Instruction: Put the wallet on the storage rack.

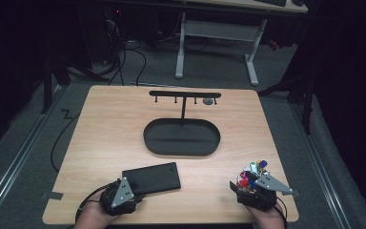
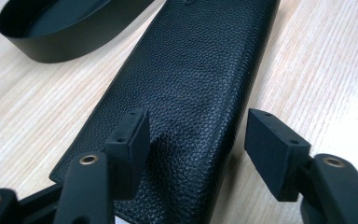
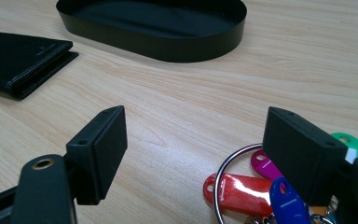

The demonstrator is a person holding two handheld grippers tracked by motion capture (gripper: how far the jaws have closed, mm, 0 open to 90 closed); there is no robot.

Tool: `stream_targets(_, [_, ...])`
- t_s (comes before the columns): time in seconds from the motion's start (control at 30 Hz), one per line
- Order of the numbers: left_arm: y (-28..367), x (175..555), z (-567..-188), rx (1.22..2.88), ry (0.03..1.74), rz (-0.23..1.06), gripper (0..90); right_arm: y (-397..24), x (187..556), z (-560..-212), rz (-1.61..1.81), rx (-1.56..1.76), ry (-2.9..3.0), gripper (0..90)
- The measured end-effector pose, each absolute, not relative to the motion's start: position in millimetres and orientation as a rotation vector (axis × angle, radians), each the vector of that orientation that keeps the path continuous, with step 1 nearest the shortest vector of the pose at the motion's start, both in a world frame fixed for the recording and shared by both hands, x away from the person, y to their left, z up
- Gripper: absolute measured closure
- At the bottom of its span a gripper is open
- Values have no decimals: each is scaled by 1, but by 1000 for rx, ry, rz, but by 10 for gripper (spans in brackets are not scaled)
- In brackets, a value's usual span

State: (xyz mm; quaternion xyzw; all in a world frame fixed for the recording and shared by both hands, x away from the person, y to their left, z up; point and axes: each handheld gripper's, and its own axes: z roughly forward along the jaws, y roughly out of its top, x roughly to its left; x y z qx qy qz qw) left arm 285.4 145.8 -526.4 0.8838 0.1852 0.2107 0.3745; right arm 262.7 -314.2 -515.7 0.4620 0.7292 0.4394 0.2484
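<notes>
A black leather wallet (image 1: 151, 178) lies flat near the table's front left; its grained top (image 2: 191, 84) runs away from my left gripper. My left gripper (image 1: 120, 194) (image 2: 196, 144) stands open just above the wallet's near end, one jaw over the leather, the other past its edge. A bunch of coloured key tags on a metal ring (image 1: 251, 174) (image 3: 242, 186) lies at the front right. My right gripper (image 1: 257, 188) (image 3: 193, 140) is open, its right jaw over the ring. A black oval tray (image 1: 181, 137) with a hook stand (image 1: 185, 94) sits mid-table.
The tray rim (image 2: 51, 44) (image 3: 158, 44) lies beyond both grippers. The wallet (image 3: 23, 60) shows to the left in the right gripper view. A small grey round thing (image 1: 208, 101) hangs by the stand's right end. White desk legs (image 1: 180, 47) stand beyond the table.
</notes>
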Motion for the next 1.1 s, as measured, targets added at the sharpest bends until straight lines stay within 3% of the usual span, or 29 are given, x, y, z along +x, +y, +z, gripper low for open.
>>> stream_targets(0.17, [140, 280, -530, 2311, 395, 663, 413, -315, 263, -516, 1202, 1262, 1986, 223])
stream_targets(0.3, [140, 281, -531, 2309, 371, 674, 445, -315, 263, -516, 1205, 1261, 1985, 224])
stream_targets(0.63, [135, 279, -530, 2306, 331, 726, 689, -314, 262, -515, 1208, 1260, 1990, 223])
stream_targets(0.9, [132, 273, -526, 2289, 311, 785, 759, -315, 262, -515, 1212, 1262, 1982, 223])
stream_targets(1.1, [137, 270, -515, 2232, 346, 749, 795, -316, 263, -516, 1211, 1262, 1984, 223])
